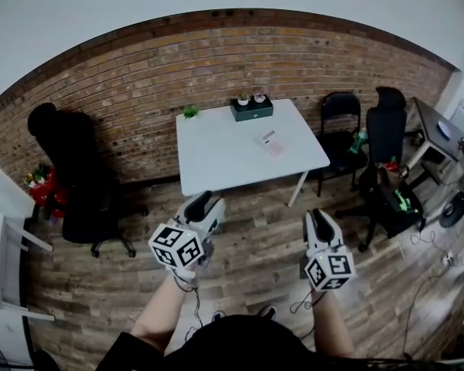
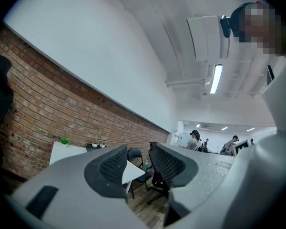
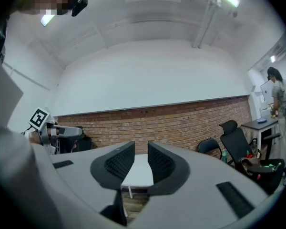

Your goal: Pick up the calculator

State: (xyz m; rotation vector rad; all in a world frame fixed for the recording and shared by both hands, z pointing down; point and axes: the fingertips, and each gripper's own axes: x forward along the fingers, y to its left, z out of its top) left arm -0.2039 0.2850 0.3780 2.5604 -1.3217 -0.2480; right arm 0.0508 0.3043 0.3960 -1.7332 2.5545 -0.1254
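Ahead, calculator (image 1: 271, 141) near right edge of table (image 1: 224, 149); left gripper (image 1: 203, 205) and right gripper (image 1: 319, 221) open, empty, floor (image 1: 259, 226) between.

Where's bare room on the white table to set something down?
The left half of the table is bare, from the small plant to the front edge; so is the strip before the calculator. Crowded: the back edge by the dark green box.

I hold my left gripper (image 1: 203, 204) and my right gripper (image 1: 319, 218) out in front of me, side by side and well apart, both pointing level and away from my body. On each, the jaws stand partly apart with nothing between them. My left forearm (image 1: 159, 315) and right forearm (image 1: 334, 325) are bare and reach forward.
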